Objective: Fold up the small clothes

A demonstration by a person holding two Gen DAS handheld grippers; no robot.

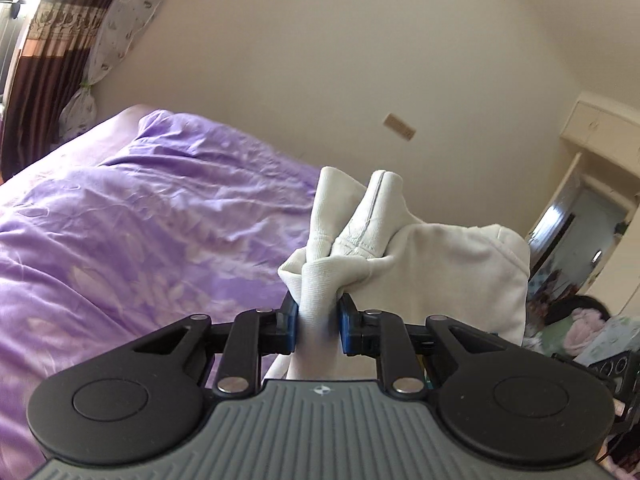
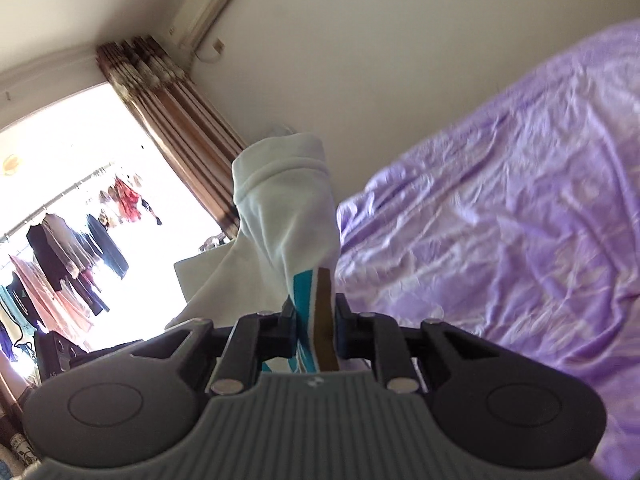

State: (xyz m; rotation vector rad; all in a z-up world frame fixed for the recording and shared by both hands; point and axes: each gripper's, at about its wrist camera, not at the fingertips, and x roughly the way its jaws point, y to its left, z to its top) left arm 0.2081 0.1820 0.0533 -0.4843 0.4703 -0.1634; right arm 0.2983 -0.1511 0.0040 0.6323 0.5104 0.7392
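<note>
Left tool [image 1: 319,320]: clamped on white garment [image 1: 420,264], held above bed [image 1: 120,220]. Right tool [image 2: 316,322]: clamped on striped edge. Step: lift, spread. Next, likely: lay flat on bed.

Two grippers, left [image 1: 319,322] and right [image 2: 316,320], one white garment [image 1: 440,264], one purple bed [image 1: 140,220].

White garment [image 1: 452,272] bunched between both grippers blocks the front; purple bedspread [image 1: 140,220] alongside lies open.
</note>
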